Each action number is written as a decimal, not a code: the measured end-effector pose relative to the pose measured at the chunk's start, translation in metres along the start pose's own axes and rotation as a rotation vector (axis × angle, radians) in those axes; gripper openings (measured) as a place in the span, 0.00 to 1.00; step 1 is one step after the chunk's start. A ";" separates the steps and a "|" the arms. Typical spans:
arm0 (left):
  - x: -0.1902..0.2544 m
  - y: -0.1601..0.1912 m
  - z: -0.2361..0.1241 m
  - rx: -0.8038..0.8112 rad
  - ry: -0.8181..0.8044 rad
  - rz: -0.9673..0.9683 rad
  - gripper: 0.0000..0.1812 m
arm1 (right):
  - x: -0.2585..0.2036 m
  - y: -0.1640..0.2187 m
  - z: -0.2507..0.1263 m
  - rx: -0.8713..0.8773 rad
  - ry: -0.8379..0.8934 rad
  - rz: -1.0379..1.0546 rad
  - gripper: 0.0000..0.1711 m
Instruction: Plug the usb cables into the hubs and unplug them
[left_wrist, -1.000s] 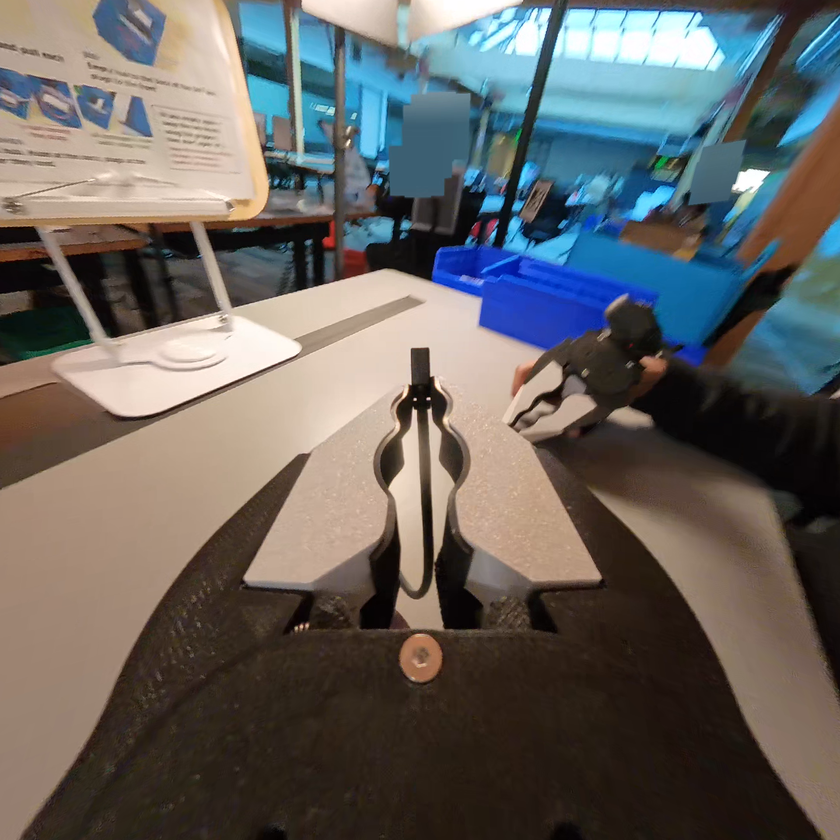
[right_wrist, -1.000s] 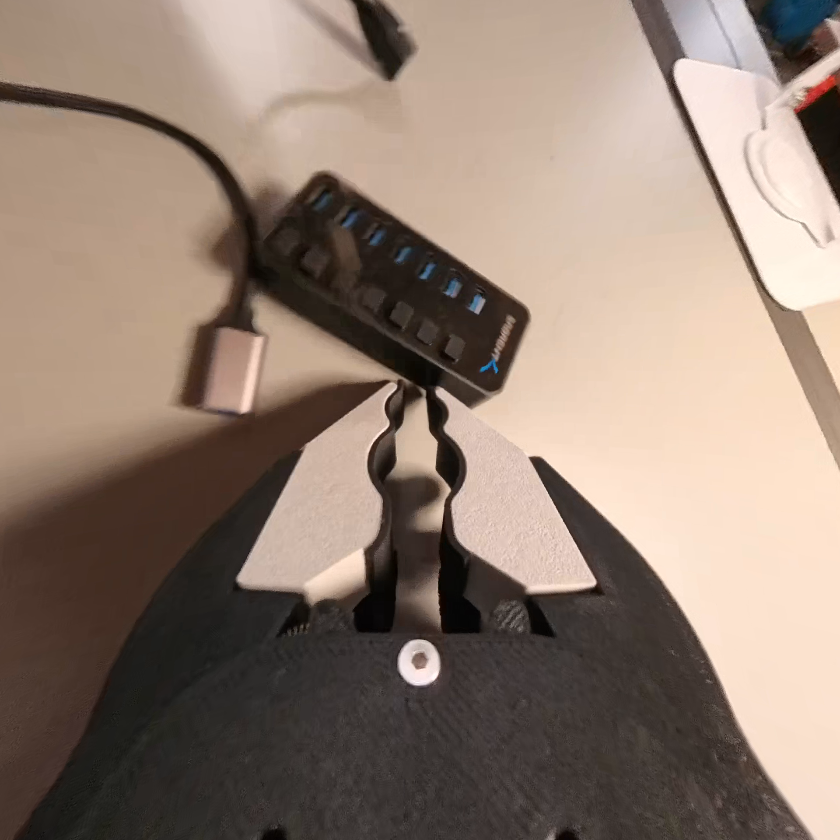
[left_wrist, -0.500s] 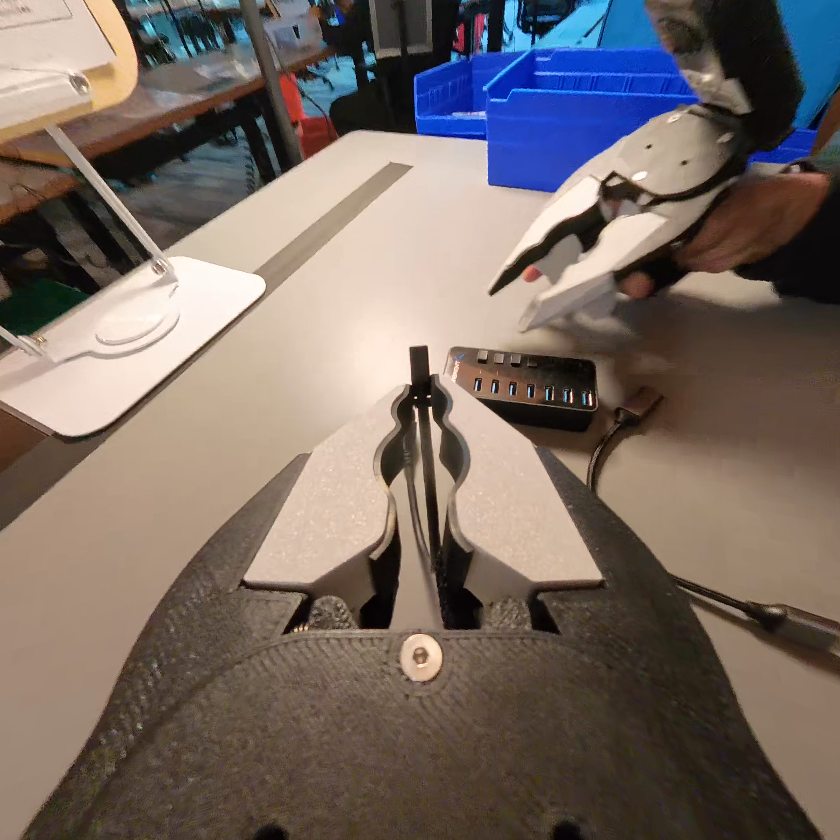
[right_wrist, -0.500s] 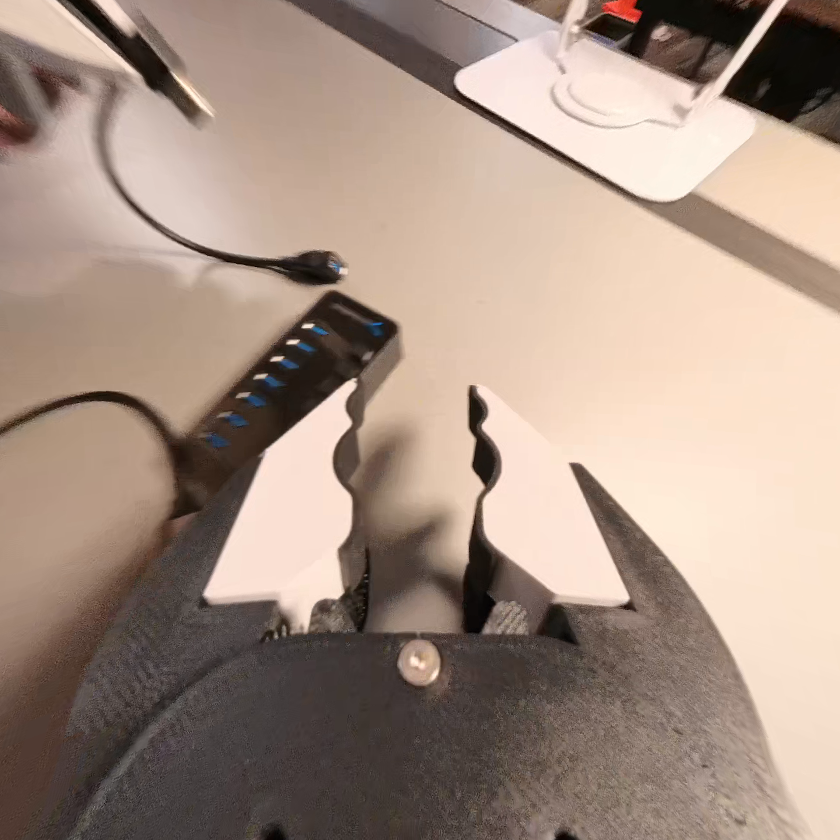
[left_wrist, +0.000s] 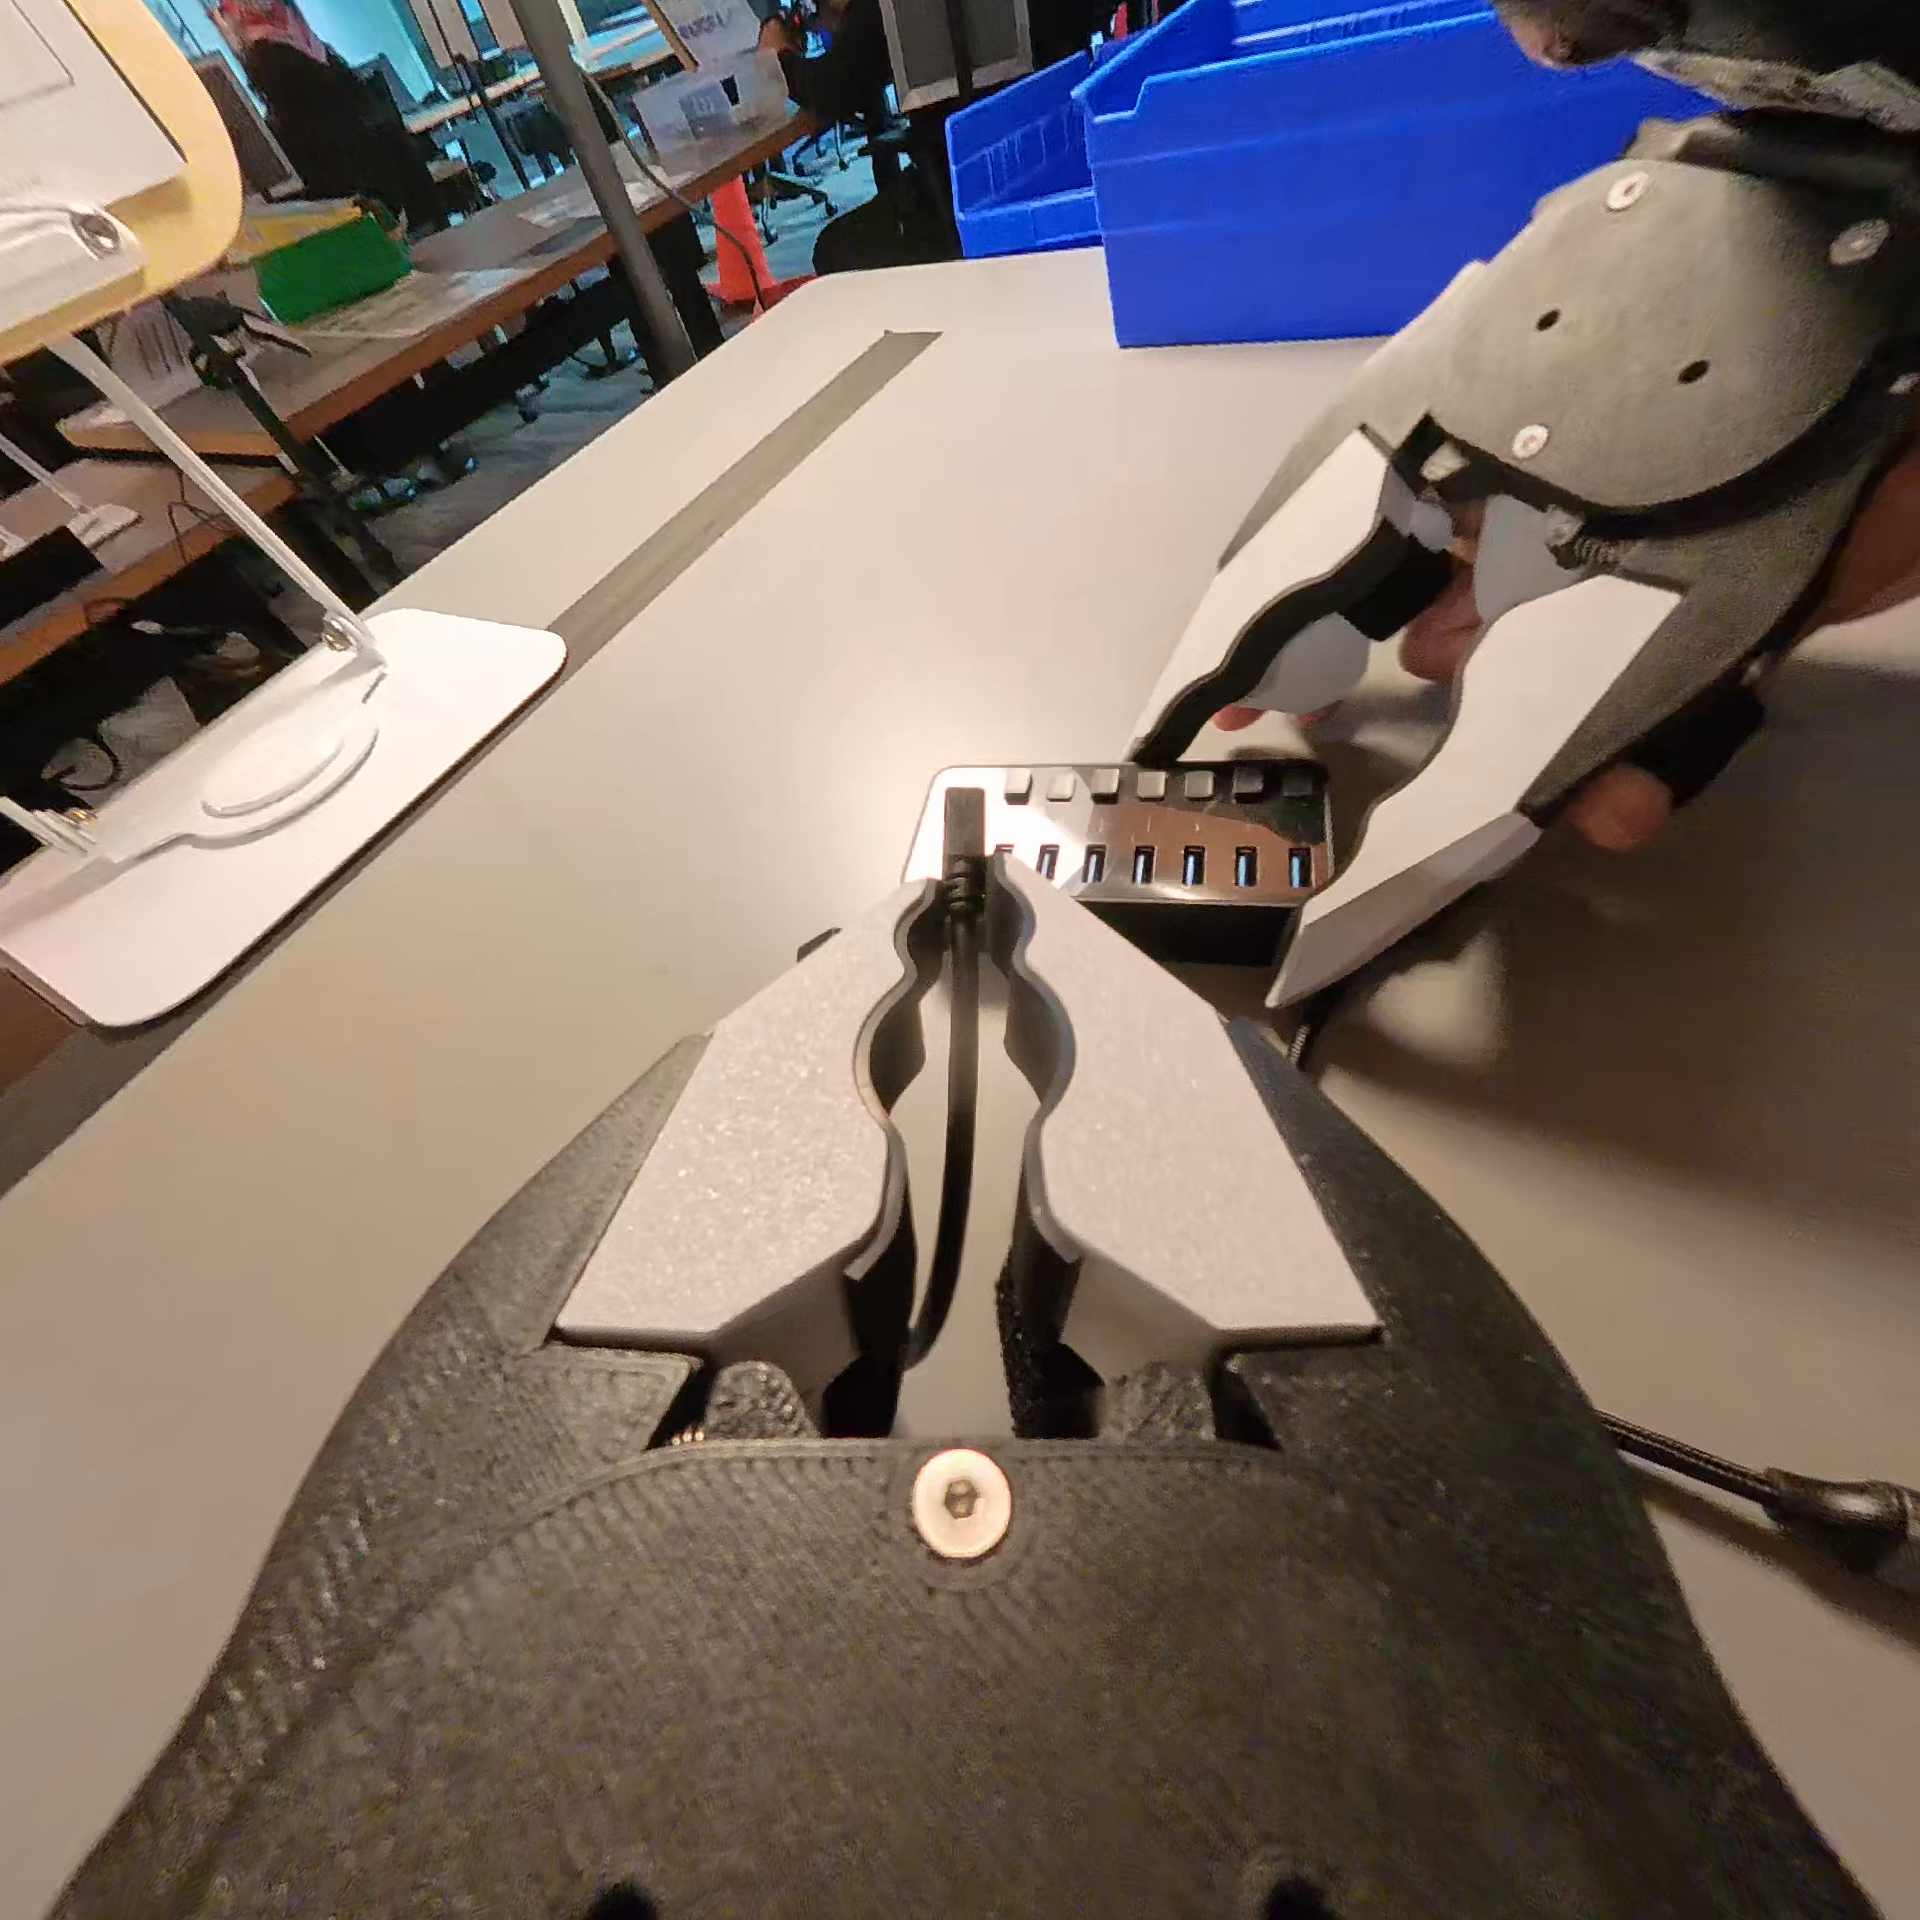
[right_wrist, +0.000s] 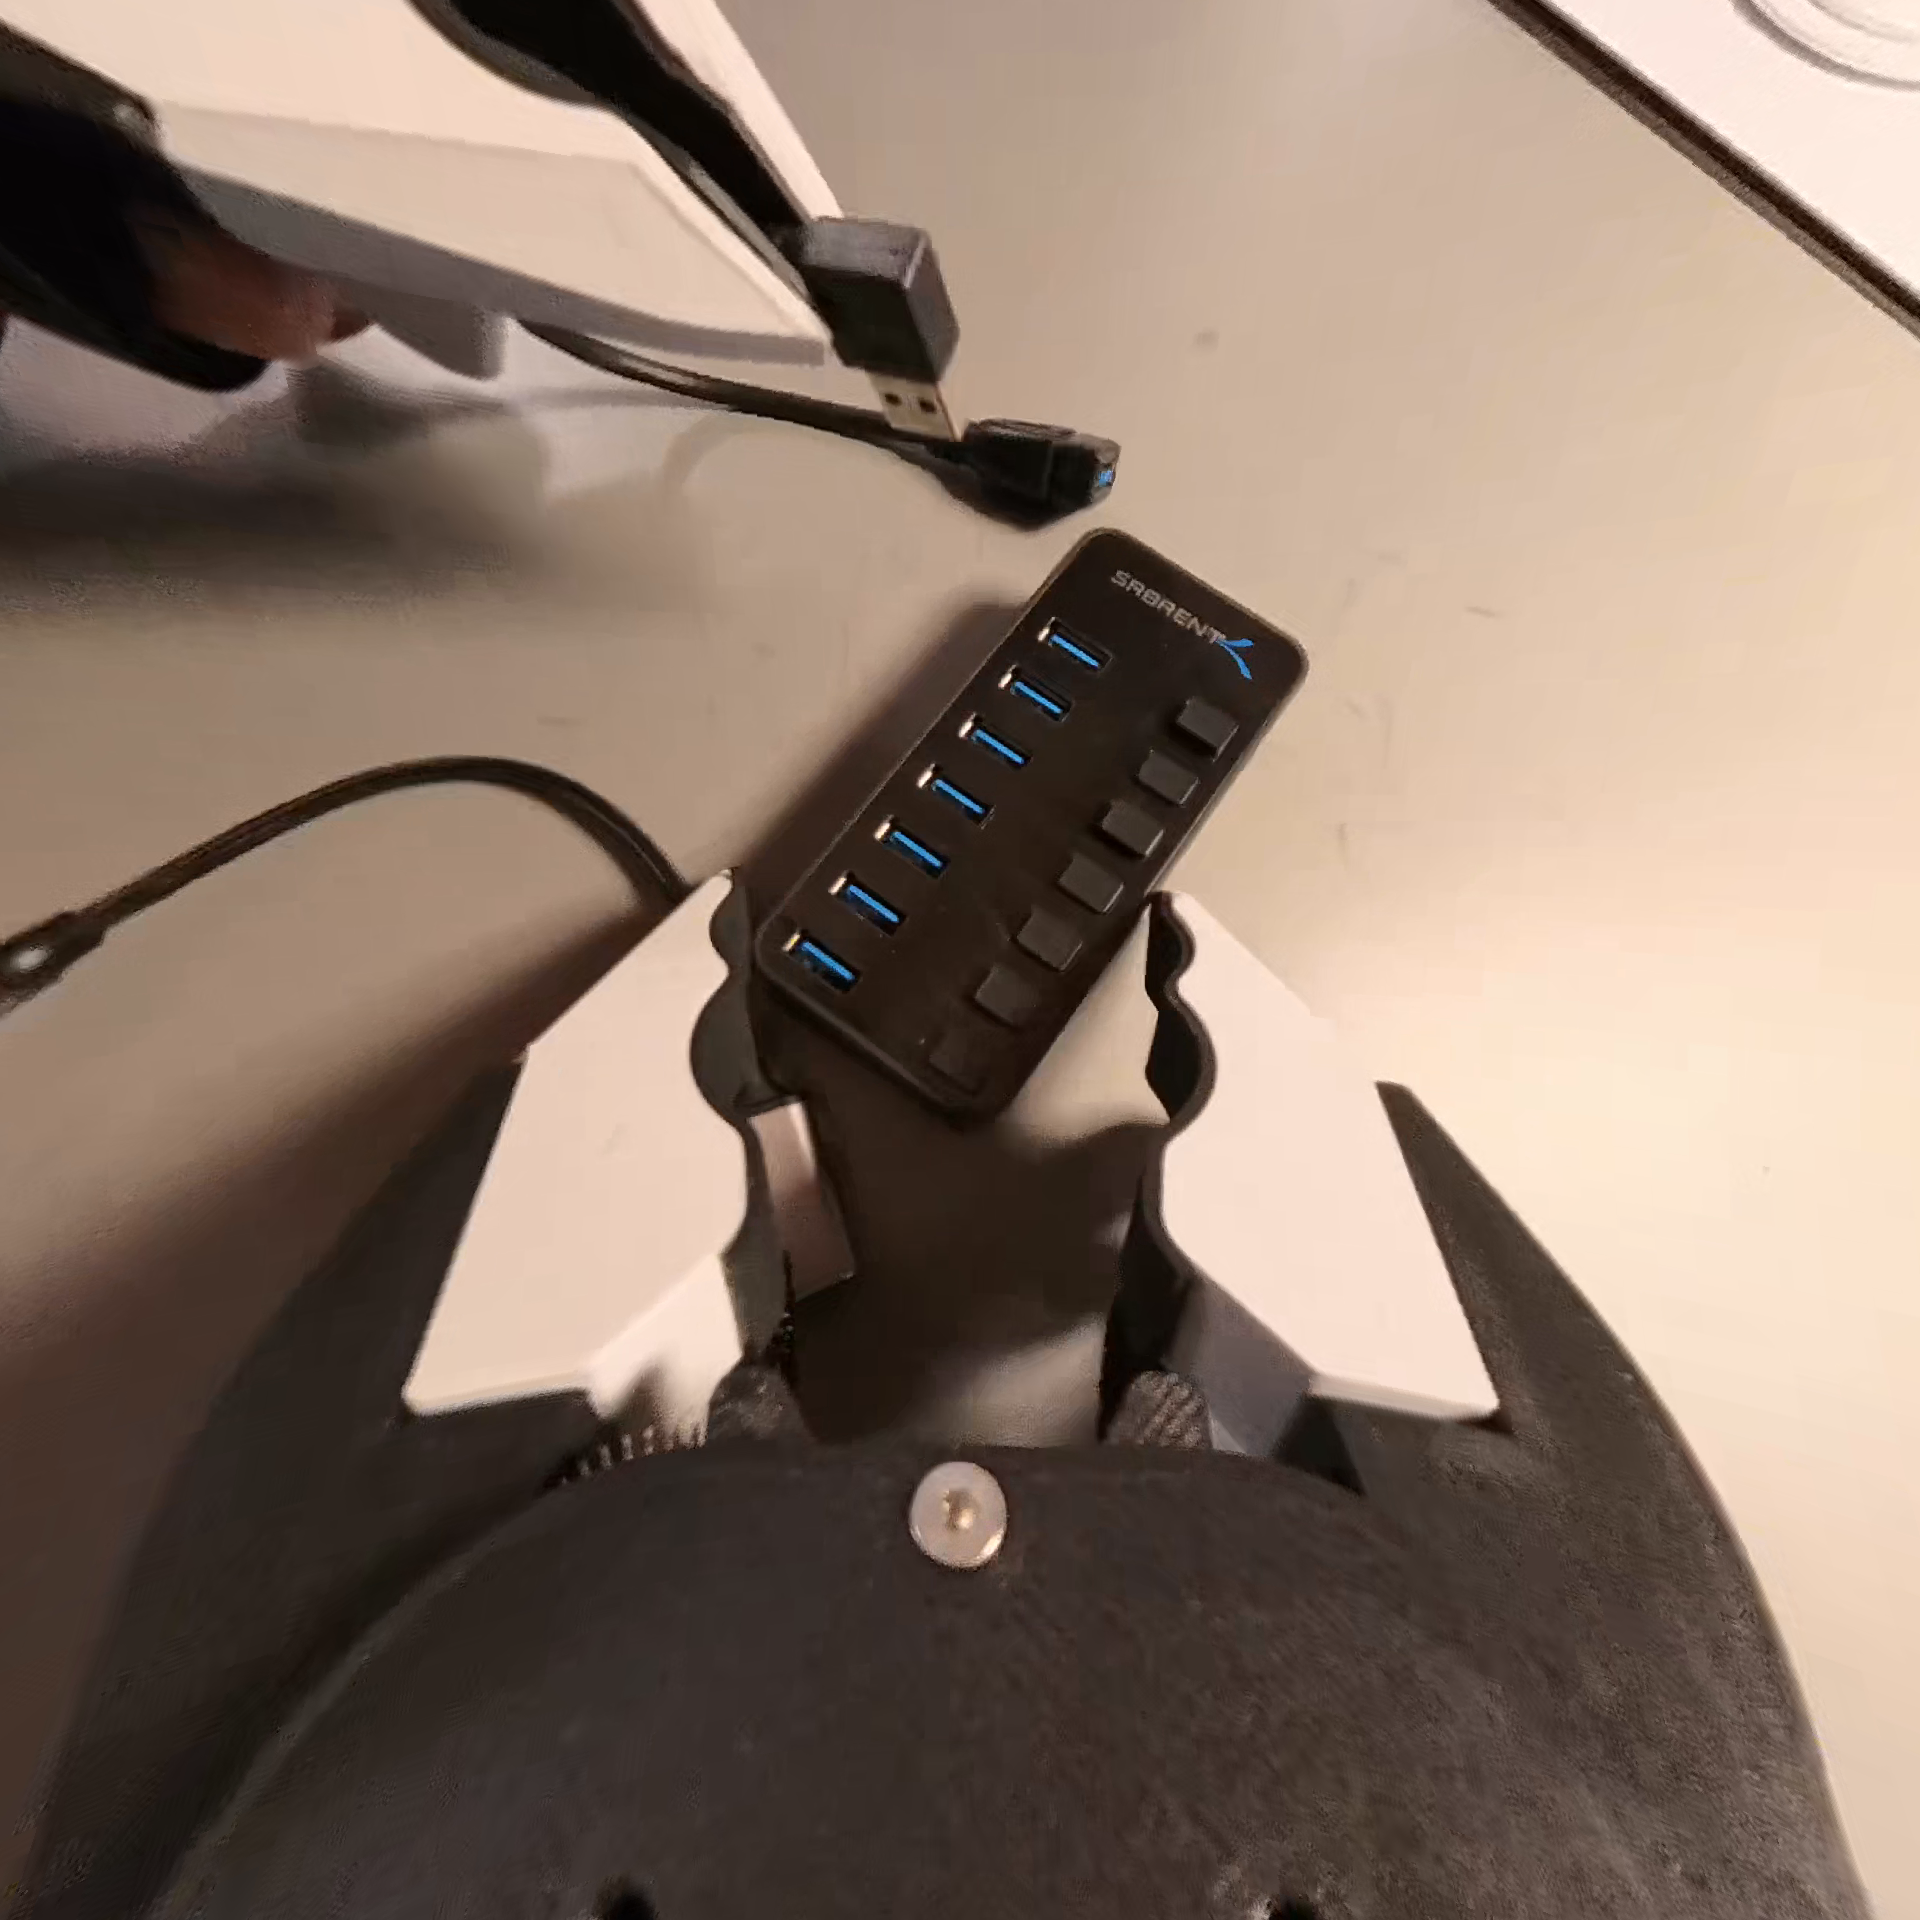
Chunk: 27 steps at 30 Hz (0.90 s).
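Note:
A black multi-port USB hub (right_wrist: 1029, 821) with blue ports and a row of buttons lies flat on the grey table; it also shows in the left wrist view (left_wrist: 1132, 842). My right gripper (right_wrist: 948, 909) is open, its fingers straddling the hub's near end; the left finger touches a corner. It appears at the upper right of the left wrist view (left_wrist: 1221, 871). My left gripper (left_wrist: 964, 888) is shut on a black USB cable, whose plug (left_wrist: 964, 826) sticks out past the fingertips just short of the hub. In the right wrist view the plug (right_wrist: 883, 301) hangs above the hub's far end.
A second black cable end (right_wrist: 1039, 468) lies on the table beyond the hub. The hub's own cable (right_wrist: 416, 779) curves off left. A white stand base (left_wrist: 312, 748) sits at the left, blue bins (left_wrist: 1299, 177) at the back, and another connector (left_wrist: 1829, 1507) lies at the right. The left gripper's tips are roughly 9 cm from the right gripper's.
My right gripper opened wider and came down around the hub's end. My left gripper, still holding the cable, moved closer to the hub.

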<state>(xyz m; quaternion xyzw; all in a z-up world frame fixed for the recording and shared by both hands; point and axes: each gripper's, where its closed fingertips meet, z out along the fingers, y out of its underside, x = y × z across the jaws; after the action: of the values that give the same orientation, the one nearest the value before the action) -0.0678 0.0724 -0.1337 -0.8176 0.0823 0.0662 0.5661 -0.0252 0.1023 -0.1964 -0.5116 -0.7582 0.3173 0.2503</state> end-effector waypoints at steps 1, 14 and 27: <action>0.000 0.001 0.000 -0.006 -0.002 -0.011 0.06 | 0.001 -0.001 0.000 0.006 -0.034 -0.042 0.44; -0.004 0.007 0.008 -0.028 -0.040 -0.096 0.06 | 0.033 0.000 0.002 -0.012 0.088 -0.053 0.49; 0.000 0.002 0.010 -0.011 -0.040 -0.292 0.06 | 0.038 -0.027 -0.003 0.119 0.186 -0.106 0.33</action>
<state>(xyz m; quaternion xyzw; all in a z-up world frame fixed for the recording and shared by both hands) -0.0688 0.0812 -0.1395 -0.8223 -0.0492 0.0000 0.5669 -0.0530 0.1308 -0.1730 -0.4822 -0.7375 0.2994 0.3660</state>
